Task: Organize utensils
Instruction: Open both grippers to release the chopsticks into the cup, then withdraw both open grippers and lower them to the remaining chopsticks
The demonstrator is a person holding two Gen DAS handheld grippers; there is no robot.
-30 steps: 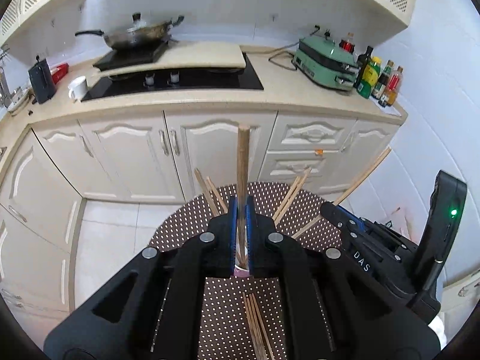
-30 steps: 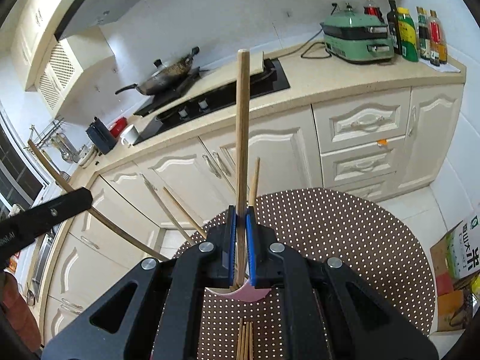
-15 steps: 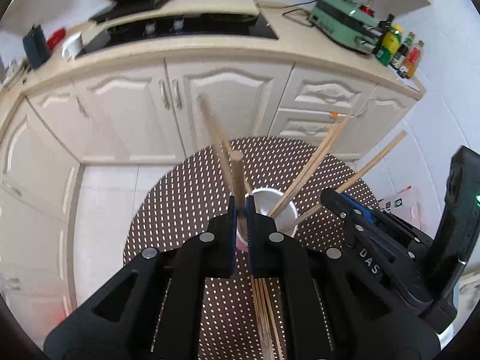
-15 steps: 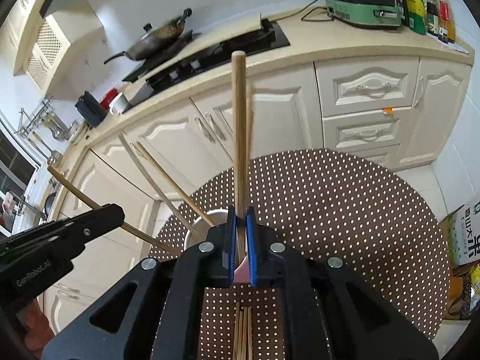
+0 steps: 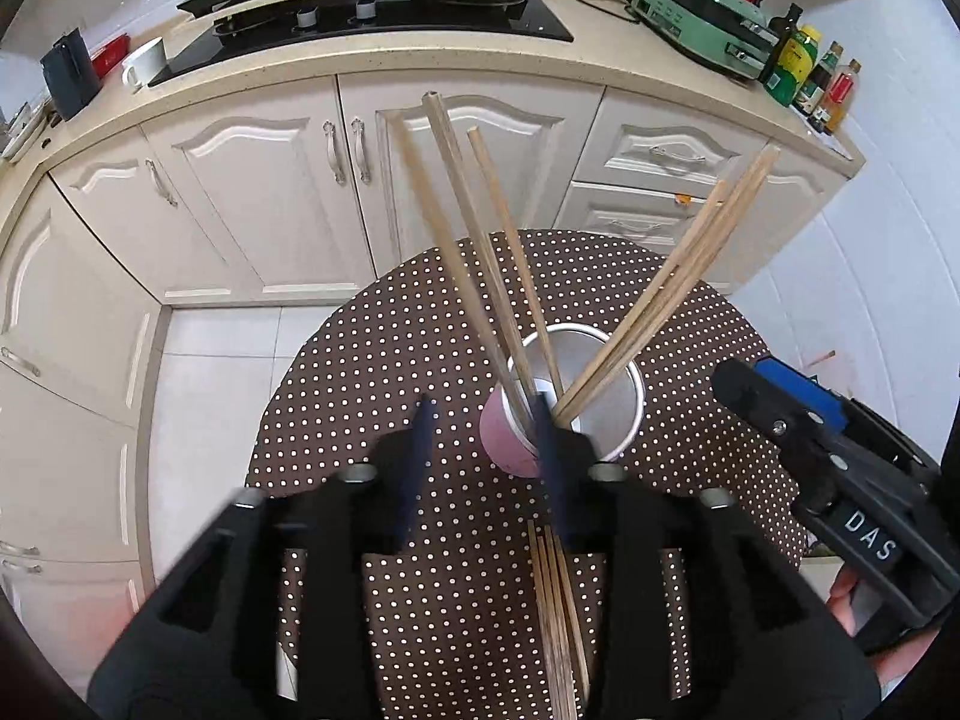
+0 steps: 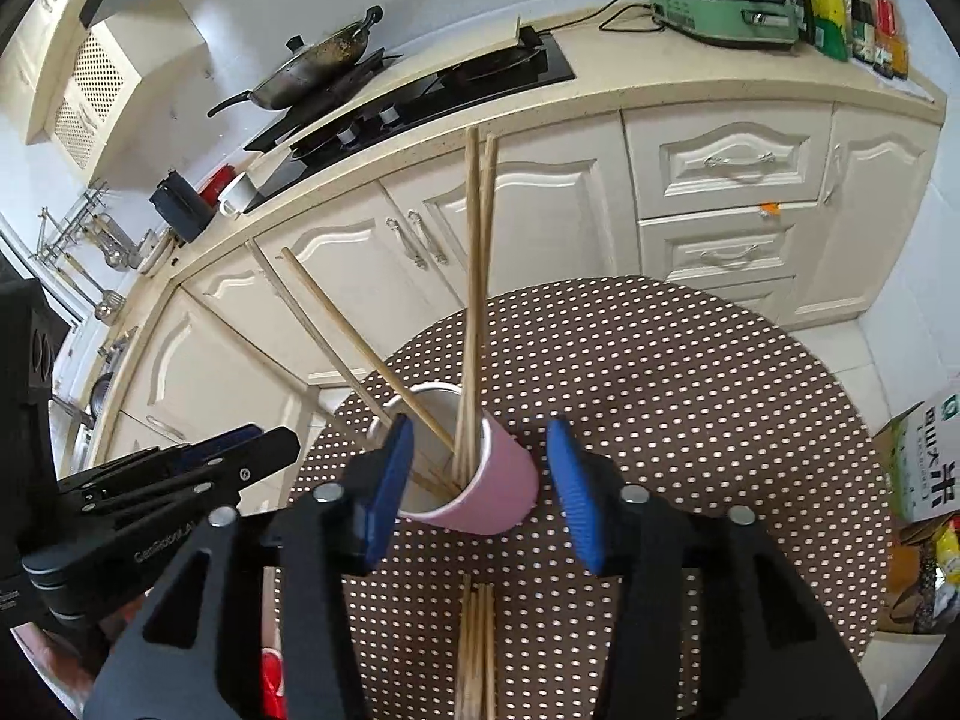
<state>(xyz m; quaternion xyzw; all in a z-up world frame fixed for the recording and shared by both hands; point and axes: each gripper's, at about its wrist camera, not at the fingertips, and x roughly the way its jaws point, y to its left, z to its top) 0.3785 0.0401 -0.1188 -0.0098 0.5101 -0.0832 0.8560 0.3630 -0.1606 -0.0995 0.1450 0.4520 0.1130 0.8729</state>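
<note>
Released a moment ago, two more chopsticks point(image 6: 474, 300) stand in the pink cup point(image 6: 480, 492) on the dotted table point(image 6: 690, 390) as left gripper point(image 5: 480, 456) and right gripper point(image 6: 480, 480) spread empty-jawed, loose chopsticks point(image 6: 477, 648) awaiting collection.

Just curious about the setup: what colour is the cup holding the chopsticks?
The cup is pink outside, white inside; the right wrist view shows it best.

One pink paper cup point(image 6: 492, 489) stands on one brown dotted round table point(image 6: 690, 396). About six wooden chopsticks point(image 5: 474, 228) lean inside it; several more loose wooden chopsticks point(image 6: 477, 648) lie flat, uncountable.
</note>
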